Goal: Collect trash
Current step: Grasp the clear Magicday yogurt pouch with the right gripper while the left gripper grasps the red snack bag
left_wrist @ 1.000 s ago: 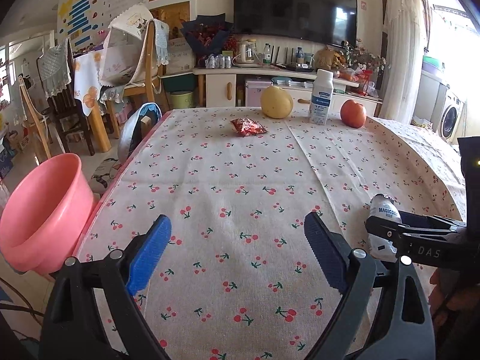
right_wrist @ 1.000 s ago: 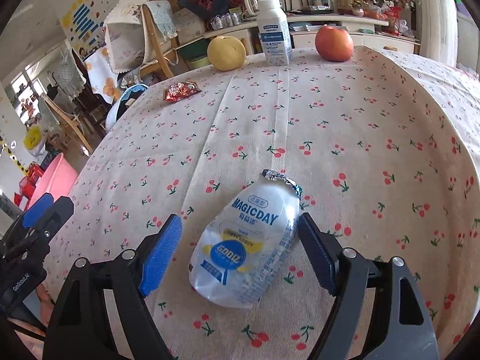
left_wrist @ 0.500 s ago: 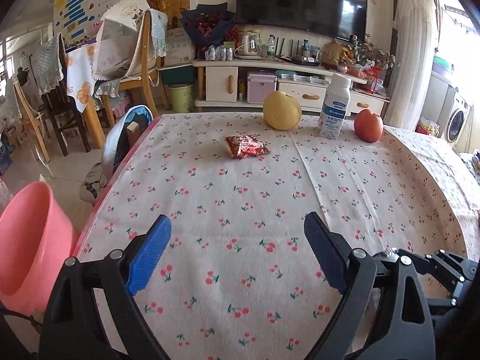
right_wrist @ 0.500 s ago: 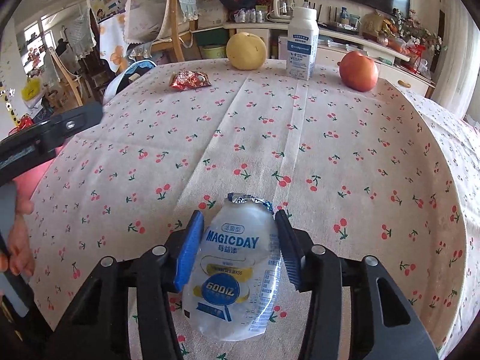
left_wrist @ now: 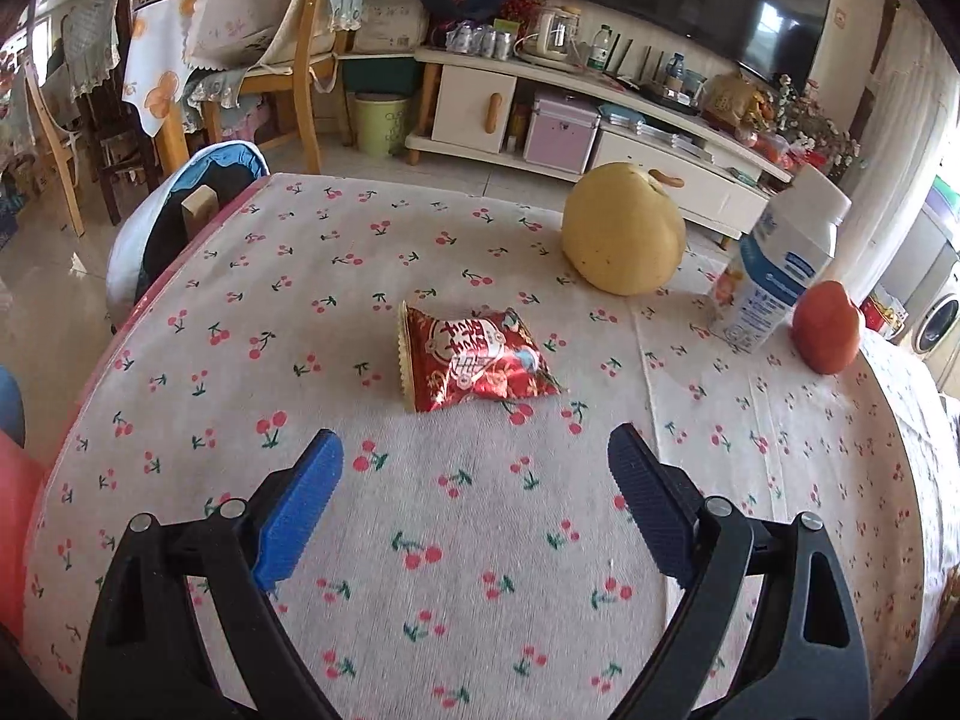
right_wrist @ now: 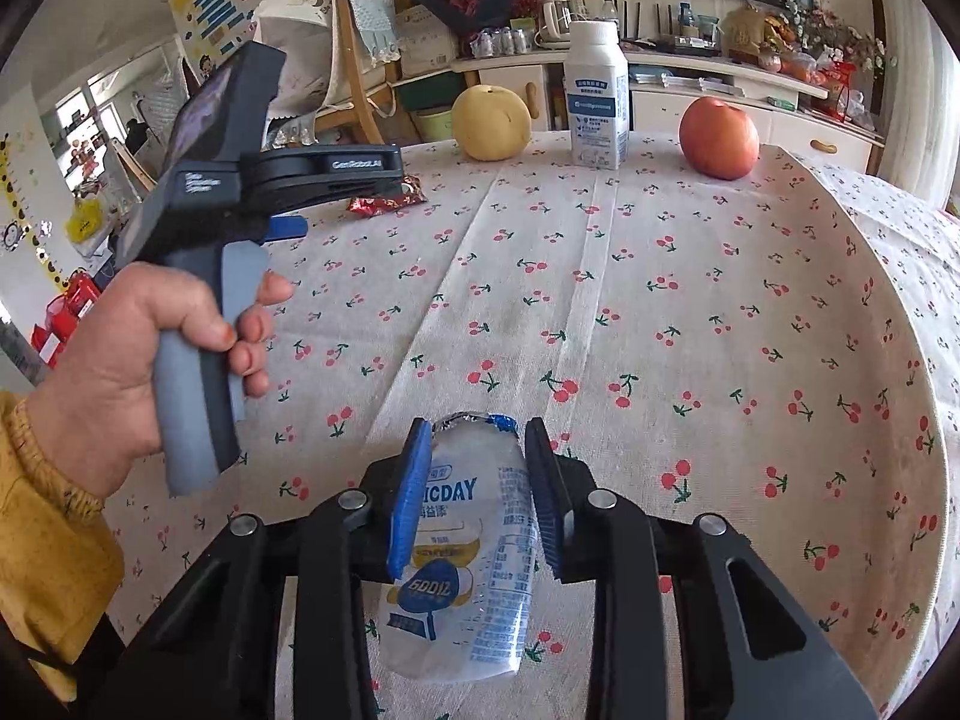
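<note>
A red snack wrapper (left_wrist: 474,360) lies on the cherry-print tablecloth (left_wrist: 420,540), just ahead of my left gripper (left_wrist: 474,474), which is open and empty with the wrapper centred beyond its blue pads. The wrapper also shows in the right wrist view (right_wrist: 384,199), partly hidden by the left gripper's body. My right gripper (right_wrist: 477,456) is shut on a crushed white yogurt bottle (right_wrist: 468,552) and holds it above the cloth.
A yellow pear (left_wrist: 624,237), a white milk bottle (left_wrist: 780,276) and a red apple (left_wrist: 825,327) stand at the table's far side. A pink basin (left_wrist: 15,516) sits off the left edge. A chair with a backpack (left_wrist: 174,228) stands at the left.
My left gripper moved forward toward the red wrapper, still open. My right gripper closed on the yogurt bottle and lifted it off the cloth.
</note>
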Action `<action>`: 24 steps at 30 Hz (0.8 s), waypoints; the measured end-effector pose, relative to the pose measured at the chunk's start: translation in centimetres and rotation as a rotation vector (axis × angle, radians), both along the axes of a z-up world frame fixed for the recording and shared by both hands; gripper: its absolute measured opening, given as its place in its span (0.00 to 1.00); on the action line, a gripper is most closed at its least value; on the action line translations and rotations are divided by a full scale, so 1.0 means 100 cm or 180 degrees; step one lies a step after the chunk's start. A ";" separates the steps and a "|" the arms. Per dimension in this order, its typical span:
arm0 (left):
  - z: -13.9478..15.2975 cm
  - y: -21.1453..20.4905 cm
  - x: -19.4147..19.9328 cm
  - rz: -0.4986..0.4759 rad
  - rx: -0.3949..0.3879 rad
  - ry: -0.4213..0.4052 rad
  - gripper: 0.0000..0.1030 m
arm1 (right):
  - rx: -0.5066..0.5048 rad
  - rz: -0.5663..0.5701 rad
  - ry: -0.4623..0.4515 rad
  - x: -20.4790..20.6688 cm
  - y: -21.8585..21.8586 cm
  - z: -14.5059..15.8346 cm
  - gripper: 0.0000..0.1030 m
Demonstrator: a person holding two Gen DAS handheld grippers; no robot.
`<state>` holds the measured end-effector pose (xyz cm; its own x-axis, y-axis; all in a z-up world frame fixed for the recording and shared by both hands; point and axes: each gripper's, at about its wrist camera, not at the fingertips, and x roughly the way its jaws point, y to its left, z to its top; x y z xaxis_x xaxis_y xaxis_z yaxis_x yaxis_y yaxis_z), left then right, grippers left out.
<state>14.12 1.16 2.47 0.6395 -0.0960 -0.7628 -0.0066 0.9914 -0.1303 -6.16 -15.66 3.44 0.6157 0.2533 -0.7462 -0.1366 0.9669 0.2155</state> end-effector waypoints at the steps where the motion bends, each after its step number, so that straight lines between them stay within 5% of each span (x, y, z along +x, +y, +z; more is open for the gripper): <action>1: -0.003 0.001 0.007 0.0063 -0.0009 0.0030 0.88 | 0.0002 0.0004 0.0005 0.000 0.000 0.000 0.35; 11: -0.015 0.007 0.045 0.0304 0.0019 0.0138 0.82 | -0.0016 0.0040 0.0085 -0.003 0.001 -0.001 0.59; 15: -0.013 0.005 0.047 0.0280 0.0065 0.0046 0.52 | -0.0043 0.0014 0.0139 -0.003 0.000 -0.004 0.66; 24: -0.004 -0.004 0.029 0.0077 0.0170 -0.0142 0.22 | -0.0058 0.0056 0.0206 -0.007 0.001 -0.005 0.68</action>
